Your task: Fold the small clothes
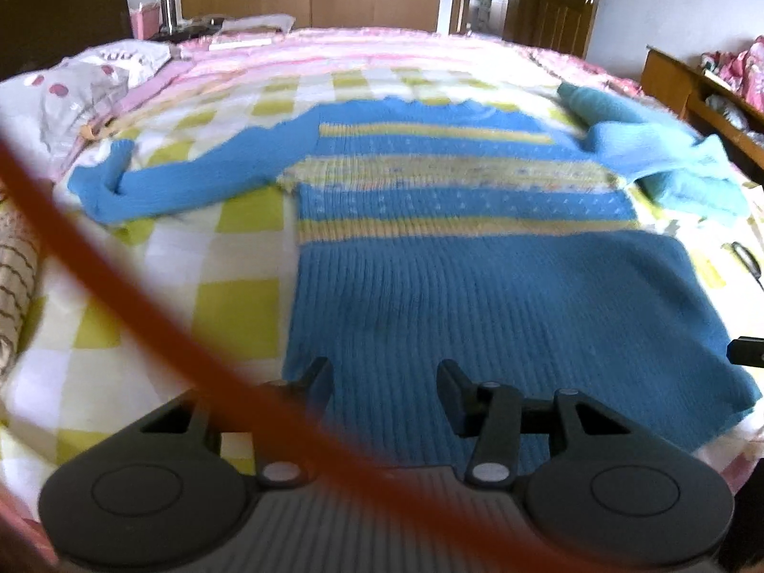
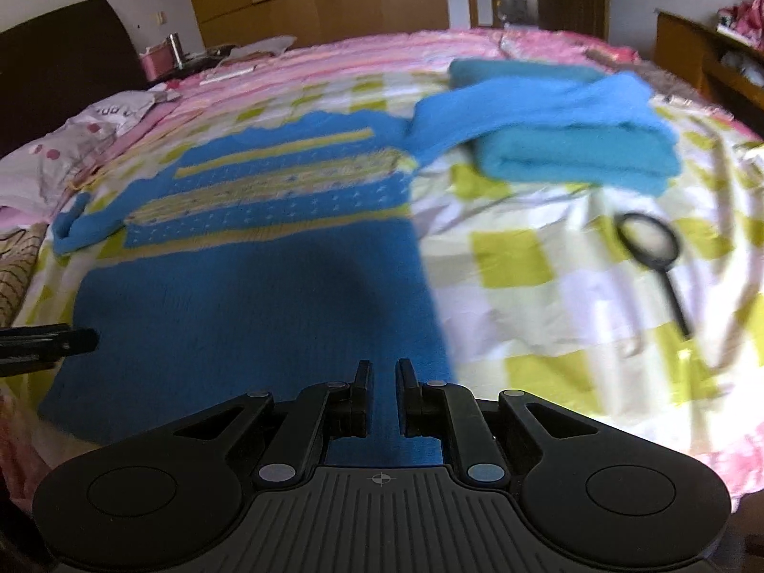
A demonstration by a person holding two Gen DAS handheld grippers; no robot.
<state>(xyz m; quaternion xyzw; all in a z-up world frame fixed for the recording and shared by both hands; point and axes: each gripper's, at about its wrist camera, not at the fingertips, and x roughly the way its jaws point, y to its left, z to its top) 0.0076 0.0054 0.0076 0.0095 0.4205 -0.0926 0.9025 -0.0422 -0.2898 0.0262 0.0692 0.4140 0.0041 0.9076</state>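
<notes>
Sweater flat on bed, hem at 6 o'clock, collar at 12. Left hand-held gripper spread wide, poised just over hem's left corner, pinching nothing. Right hand-held gripper narrowed to a slim gap above hem's right part, no cloth between. Likely step: grab hem. Tips: pinch both layers w/ each gripper, lift evenly, avoid magnifier at 3 o'clock and orange cable.
</notes>
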